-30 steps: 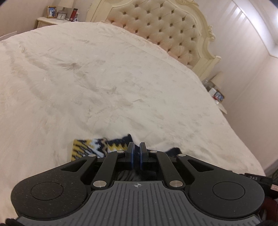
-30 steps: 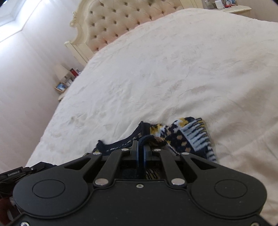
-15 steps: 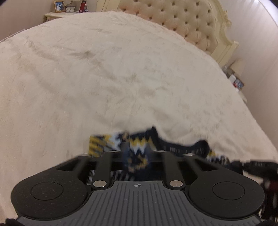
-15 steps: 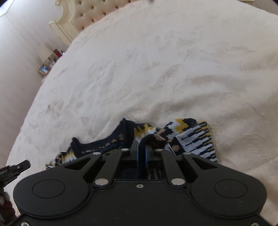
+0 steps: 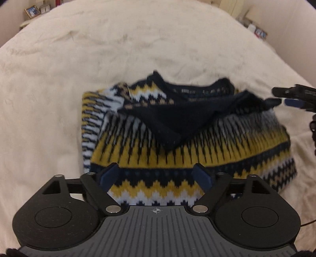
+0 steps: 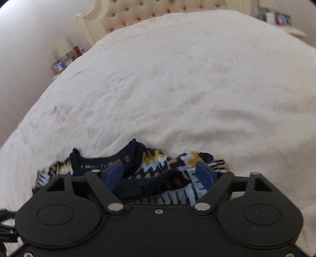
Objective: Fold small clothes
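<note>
Nearest in the left wrist view, the left claw (image 5: 157,176) stands with its blue-padded fingers (image 5: 109,176) spread wide apart, gripping nothing, above the near hem of a small knitted sweater with navy, mustard-yellow and white zigzag bands (image 5: 197,150). The sweater lies on the cream quilted bed cover (image 5: 59,79), its dark navy neckline on the far side, and one striped sleeve is folded in along its left edge. A navy flap of the garment lies doubled over the middle of its chest. At the right margin of that view, the tip of the right claw (image 5: 290,98) shows just beside the sweater's far right shoulder.

In the right wrist view, the right claw (image 6: 160,174) also has its blue pads (image 6: 113,175) held well apart, closed on nothing, with the sweater (image 6: 154,160) bunched directly under and between them; a dark rolled edge of knit runs across the gap. Beyond the garment the bed cover (image 6: 187,79) stretches away to a tufted cream upholstered headboard (image 6: 148,11). A bedside stand with small framed pictures (image 6: 63,59) sits by the wall on the left.
</note>
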`<control>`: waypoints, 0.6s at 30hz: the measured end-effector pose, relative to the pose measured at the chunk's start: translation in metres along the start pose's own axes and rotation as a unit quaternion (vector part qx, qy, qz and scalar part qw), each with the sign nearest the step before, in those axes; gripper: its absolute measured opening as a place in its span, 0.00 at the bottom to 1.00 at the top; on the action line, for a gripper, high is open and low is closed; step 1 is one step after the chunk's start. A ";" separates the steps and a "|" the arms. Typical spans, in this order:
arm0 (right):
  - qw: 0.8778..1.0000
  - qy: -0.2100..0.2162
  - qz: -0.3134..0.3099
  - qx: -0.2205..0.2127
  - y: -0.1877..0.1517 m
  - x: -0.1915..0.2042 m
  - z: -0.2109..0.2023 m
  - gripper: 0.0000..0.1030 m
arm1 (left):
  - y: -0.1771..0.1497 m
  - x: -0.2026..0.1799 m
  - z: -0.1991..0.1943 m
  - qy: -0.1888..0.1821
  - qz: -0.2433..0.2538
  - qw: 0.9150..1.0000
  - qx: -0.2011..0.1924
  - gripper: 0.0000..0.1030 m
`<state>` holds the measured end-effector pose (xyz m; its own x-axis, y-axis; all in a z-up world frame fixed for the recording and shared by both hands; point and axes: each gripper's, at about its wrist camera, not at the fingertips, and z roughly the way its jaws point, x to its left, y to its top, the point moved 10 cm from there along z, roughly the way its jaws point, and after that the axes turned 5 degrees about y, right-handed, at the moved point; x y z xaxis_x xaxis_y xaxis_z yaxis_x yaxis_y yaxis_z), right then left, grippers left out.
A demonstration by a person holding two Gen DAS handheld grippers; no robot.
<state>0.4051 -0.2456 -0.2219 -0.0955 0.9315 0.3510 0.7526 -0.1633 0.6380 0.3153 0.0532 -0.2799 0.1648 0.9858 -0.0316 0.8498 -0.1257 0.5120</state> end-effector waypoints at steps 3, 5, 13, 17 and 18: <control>1.000 -0.001 -0.027 -0.005 -0.009 0.006 -0.007 0.98 | 0.001 -0.002 0.008 0.010 0.009 1.000 0.005 0.87; 0.999 -0.010 -0.049 -0.001 -0.018 0.010 -0.010 1.00 | 0.003 -0.003 0.014 0.010 0.019 1.000 0.009 0.87; 0.989 -0.016 -0.136 0.059 -0.052 0.025 0.016 1.00 | 0.035 0.002 0.047 0.028 0.033 0.999 0.009 0.88; 0.986 -0.029 -0.141 0.089 -0.046 0.016 0.044 1.00 | 0.061 0.007 0.065 0.025 0.028 0.999 0.013 0.89; 0.985 -0.034 -0.137 0.094 -0.044 0.012 0.051 1.00 | 0.066 0.008 0.070 0.023 0.023 0.999 0.018 0.89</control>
<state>0.4042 -0.2108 -0.2806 -0.2734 0.9527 0.1325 0.8128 0.1552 0.5615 0.4075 0.0451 -0.3065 0.1809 0.9830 0.0317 0.8595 -0.1737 0.4807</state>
